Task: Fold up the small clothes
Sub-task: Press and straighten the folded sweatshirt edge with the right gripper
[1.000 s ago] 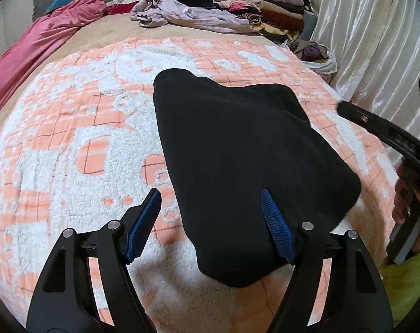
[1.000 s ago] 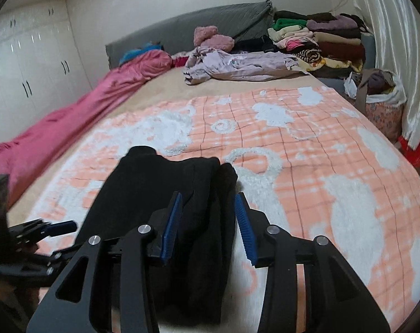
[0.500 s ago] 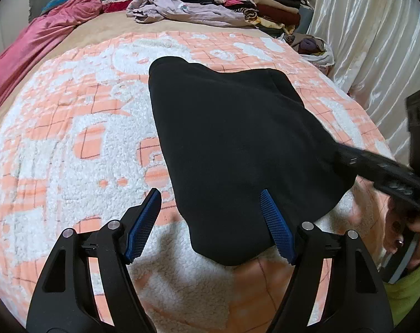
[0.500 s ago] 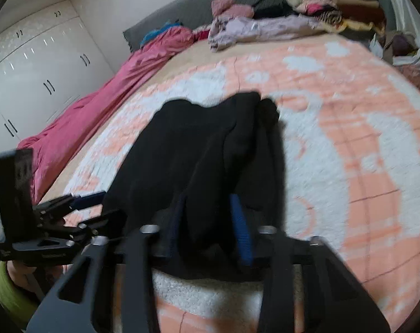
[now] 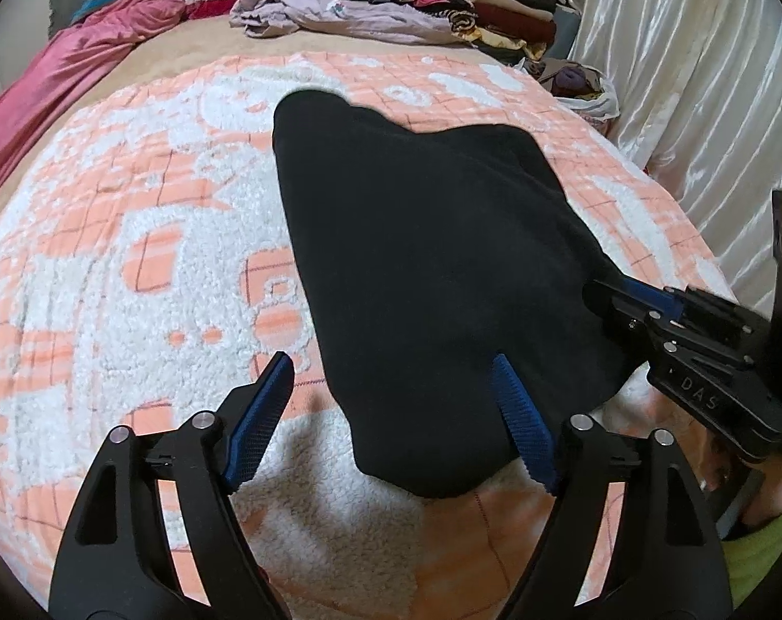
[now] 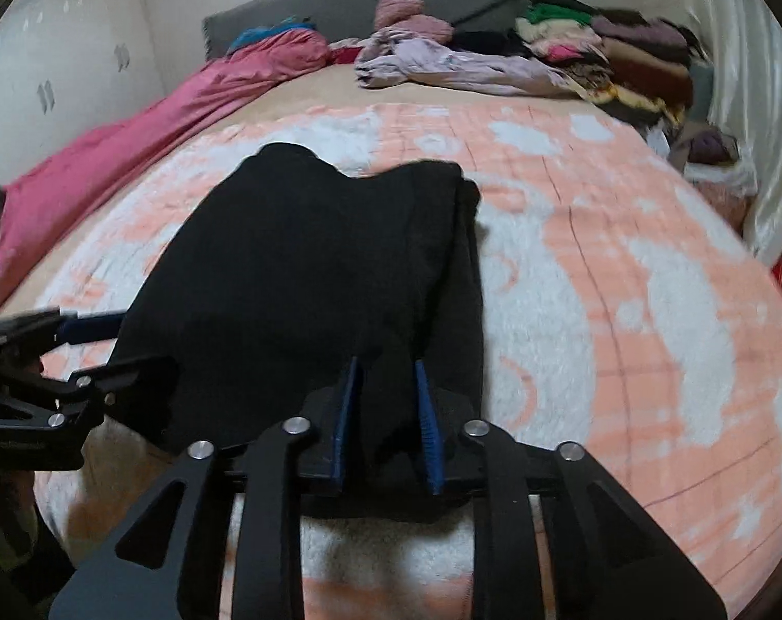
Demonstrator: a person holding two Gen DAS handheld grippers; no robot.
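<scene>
Spread across a wide bed, an orange-and-white fleece blanket (image 5: 133, 237), fluffy and checked, underneath everything. Nearest the left camera, left gripper (image 5: 391, 408) with blue pads wide apart and widening further, straddling the near rounded end of the black garment (image 5: 422, 258) without pressing it: one pad over bare blanket, the other over dark cloth. Nearest the right camera, right gripper (image 6: 386, 423) with pads narrowly apart and easing open, a bunched fold of the garment's near right edge between them; whether the pads press the cloth, cannot tell. Seen from the left camera, that same gripper at the garment's right edge, part of a hand behind it. Lying flat and folded along the middle of the blanket, the garment itself, running away from both cameras. Farther off, a pink quilt (image 6: 148, 139) along the left side, a crumpled lilac garment (image 5: 339, 15) near the head of the bed, a pile of folded clothes (image 6: 623, 62) in the far right corner, white curtains (image 5: 701, 77) at the right.
</scene>
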